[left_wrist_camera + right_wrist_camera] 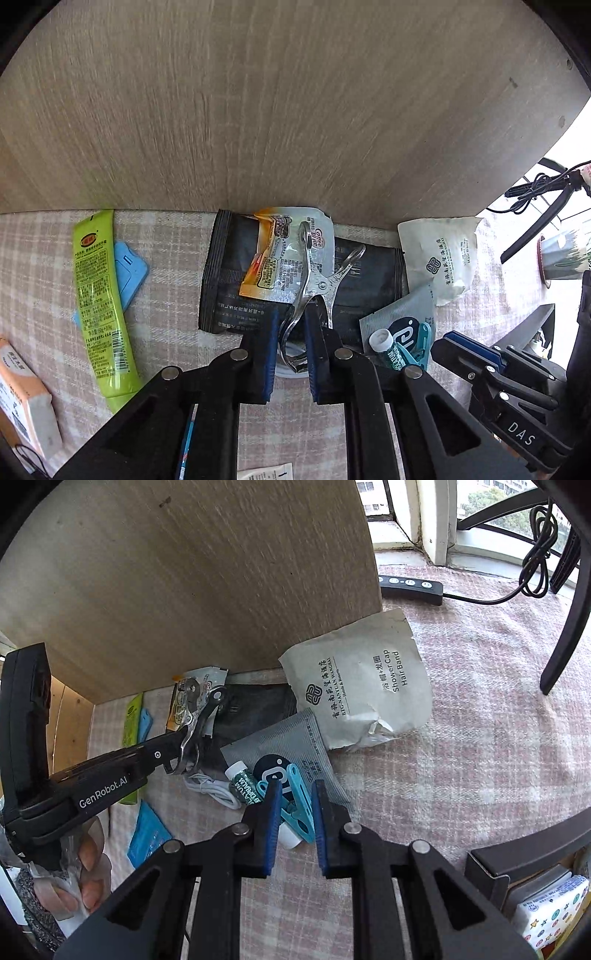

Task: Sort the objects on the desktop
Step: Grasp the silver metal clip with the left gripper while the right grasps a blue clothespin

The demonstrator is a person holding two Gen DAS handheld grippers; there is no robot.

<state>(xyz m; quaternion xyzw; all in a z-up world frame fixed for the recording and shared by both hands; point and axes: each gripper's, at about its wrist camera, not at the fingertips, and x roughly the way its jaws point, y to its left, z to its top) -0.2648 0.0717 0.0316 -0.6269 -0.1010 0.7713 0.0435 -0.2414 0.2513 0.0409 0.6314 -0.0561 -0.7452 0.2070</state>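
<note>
left gripper (290, 345) clamps metal clip (314, 280) above black pouch (229, 288); right gripper (293, 814) straddles blue clothespin (301, 805), unclosed: lift straight, avoid snagging coffee sachet (277, 251).

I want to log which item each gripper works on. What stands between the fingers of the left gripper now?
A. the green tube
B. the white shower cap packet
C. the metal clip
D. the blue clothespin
C: in the left wrist view the left gripper has its blue pads on either side of the metal clip, which lies over the coffee sachet.
</note>
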